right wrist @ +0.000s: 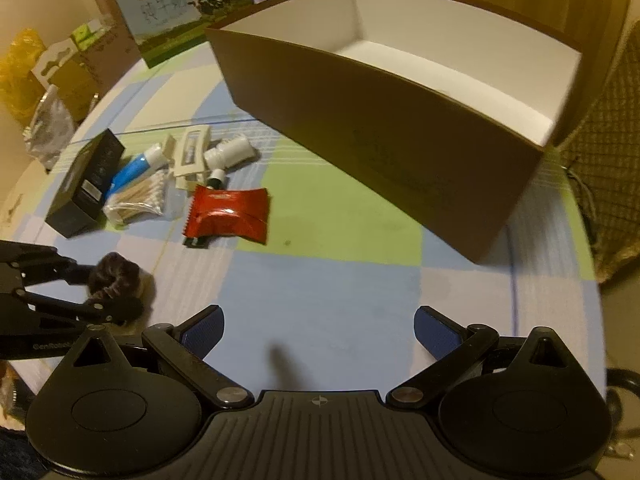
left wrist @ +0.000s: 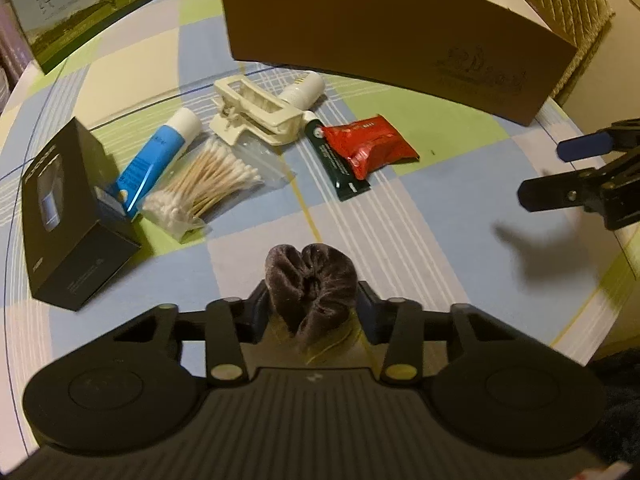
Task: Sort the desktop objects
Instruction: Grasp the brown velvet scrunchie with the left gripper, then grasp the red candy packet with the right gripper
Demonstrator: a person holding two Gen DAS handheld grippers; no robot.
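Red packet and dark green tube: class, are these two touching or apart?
Touching. The left wrist view shows the red packet lying across the dark green tube, covering its middle with no gap between them.

The table (left wrist: pixel 400 216) wears a checked cloth of blue, green and pale squares. A big brown cardboard box (right wrist: pixel 360 120), open at the top, sits at the far side. In front of it lies a cluster: a black box (left wrist: pixel 68 216), a blue tube (left wrist: pixel 156 160), a bag of cotton swabs (left wrist: pixel 204 184), a cream clip (left wrist: pixel 256 112), a white bottle (left wrist: pixel 304 88), and a red packet (left wrist: pixel 368 146) lying over a dark green tube (left wrist: pixel 336 168). A milk carton (left wrist: pixel 76 8) stands at the far left corner.
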